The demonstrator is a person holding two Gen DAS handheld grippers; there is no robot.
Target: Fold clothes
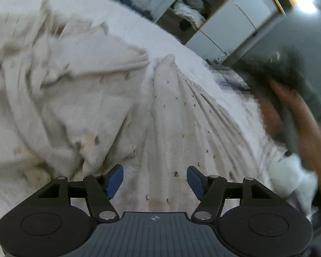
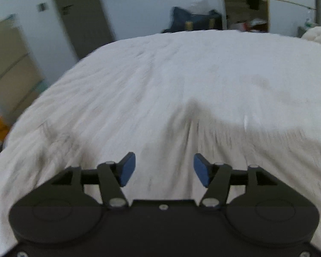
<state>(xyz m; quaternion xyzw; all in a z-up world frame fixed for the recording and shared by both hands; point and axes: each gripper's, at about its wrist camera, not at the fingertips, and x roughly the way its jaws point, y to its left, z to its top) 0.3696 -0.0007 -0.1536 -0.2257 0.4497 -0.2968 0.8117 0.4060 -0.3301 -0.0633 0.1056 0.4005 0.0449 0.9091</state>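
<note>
Fabric fills the left wrist view: a cream speckled garment [image 1: 100, 98] lies crumpled on the white bed [image 1: 177, 49], spreading from upper left to centre (blurred). The left gripper [image 1: 155, 182] and the right gripper [image 2: 164, 170] both hover released, grasping nothing.

no readable text, labels or numbers in either view. only mark: a small round compass-like emblem [image 1: 155, 218] on the ribbed body of the left gripper [image 1: 155, 181], no letters legible. shelf items too blurred to read.
</note>
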